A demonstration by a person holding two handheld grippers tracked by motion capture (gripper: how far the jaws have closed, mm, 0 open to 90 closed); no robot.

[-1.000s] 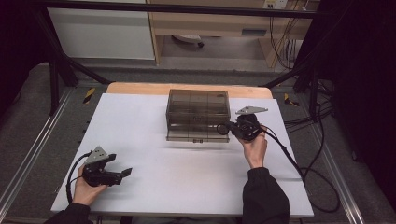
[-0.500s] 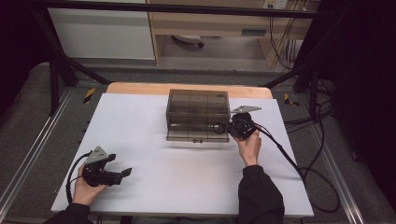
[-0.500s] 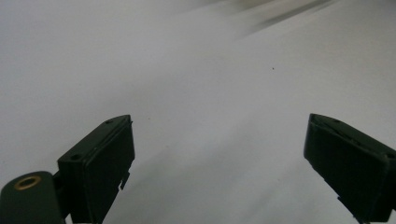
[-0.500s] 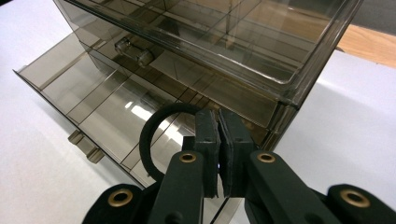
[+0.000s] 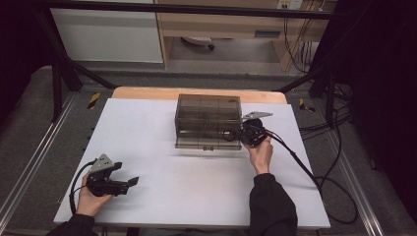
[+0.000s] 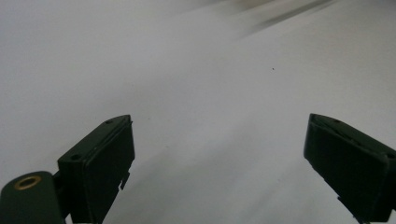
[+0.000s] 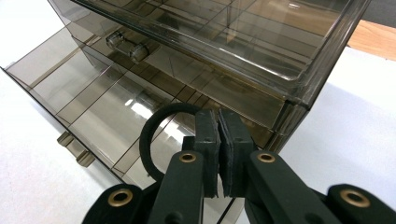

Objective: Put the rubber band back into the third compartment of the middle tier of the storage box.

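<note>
I judge the step in hand to be loading a black ring-shaped band [image 7: 156, 135] into the smoky transparent plastic drawer cabinet [image 5: 208, 120], which stands at the far middle of the white table [image 5: 196, 191]. Its lowest drawer [image 7: 88, 109] is pulled out toward the near side, its divided compartments showing bare in the right gripper view, and the drawer above, with a clear handle [image 7: 125, 46], looks pushed in.

My right gripper [image 7: 218, 144] sits at the cabinet's right near corner, above the right end of the open drawer. Its jaws are pressed together with no gap, and the band's loop curves out to the left from between them, so I take it they are pinching the band. The loop hangs over one of the right-hand compartments; I cannot tell whether it touches the drawer floor.

Next, I would lower the band into that compartment and part the jaws to let it drop, keeping clear of the upper drawer's front edge, which overhangs close by.

My left gripper [image 5: 120, 183] rests at the near left of the table, well apart from the cabinet. Its jaws stand wide apart over bare table, holding nothing.
</note>
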